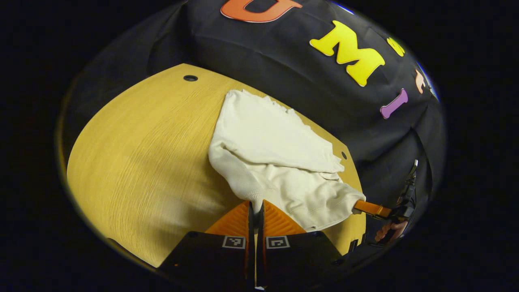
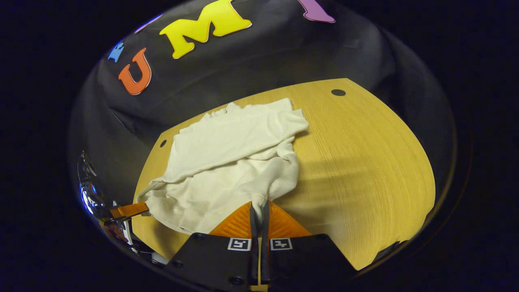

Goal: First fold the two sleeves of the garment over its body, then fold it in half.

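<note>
Folding in half looks underway: the left gripper (image 1: 255, 207) and the right gripper (image 2: 259, 207) each have their fingers pinching a near corner of the white garment (image 1: 267, 154) on the bench (image 1: 142, 162). Next, both corners must travel together toward the far edge.

legible text: none | square coded markers on tongs (image 1: 255, 202) | perhaps machine-only
</note>
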The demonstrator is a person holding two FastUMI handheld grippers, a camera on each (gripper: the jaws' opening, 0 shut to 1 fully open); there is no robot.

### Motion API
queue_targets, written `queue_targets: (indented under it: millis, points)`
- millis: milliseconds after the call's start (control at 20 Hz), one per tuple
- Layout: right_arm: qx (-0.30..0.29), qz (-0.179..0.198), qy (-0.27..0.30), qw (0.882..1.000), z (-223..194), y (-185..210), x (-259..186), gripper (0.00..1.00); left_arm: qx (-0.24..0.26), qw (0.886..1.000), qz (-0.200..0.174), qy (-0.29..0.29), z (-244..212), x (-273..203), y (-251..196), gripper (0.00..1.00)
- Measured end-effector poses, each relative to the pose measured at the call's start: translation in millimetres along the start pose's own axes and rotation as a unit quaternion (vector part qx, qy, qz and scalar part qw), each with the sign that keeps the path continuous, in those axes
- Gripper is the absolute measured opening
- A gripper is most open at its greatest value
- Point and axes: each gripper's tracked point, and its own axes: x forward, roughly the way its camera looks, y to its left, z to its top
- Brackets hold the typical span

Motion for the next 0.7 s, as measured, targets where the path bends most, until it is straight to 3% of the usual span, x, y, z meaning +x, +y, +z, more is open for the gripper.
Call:
queue_targets:
  millis: [400, 700]
  points:
    - [0.021, 0.040, -0.058, 0.997, 108, 29, -8, 0.03, 0.038, 0.997, -0.039, -0.058, 100, 6, -41, 0.04]
    - [0.041, 0.062, -0.069, 0.995, 199, 51, 36, 0.02, 0.025, 0.993, -0.068, -0.090, 201, 49, -64, 0.04]
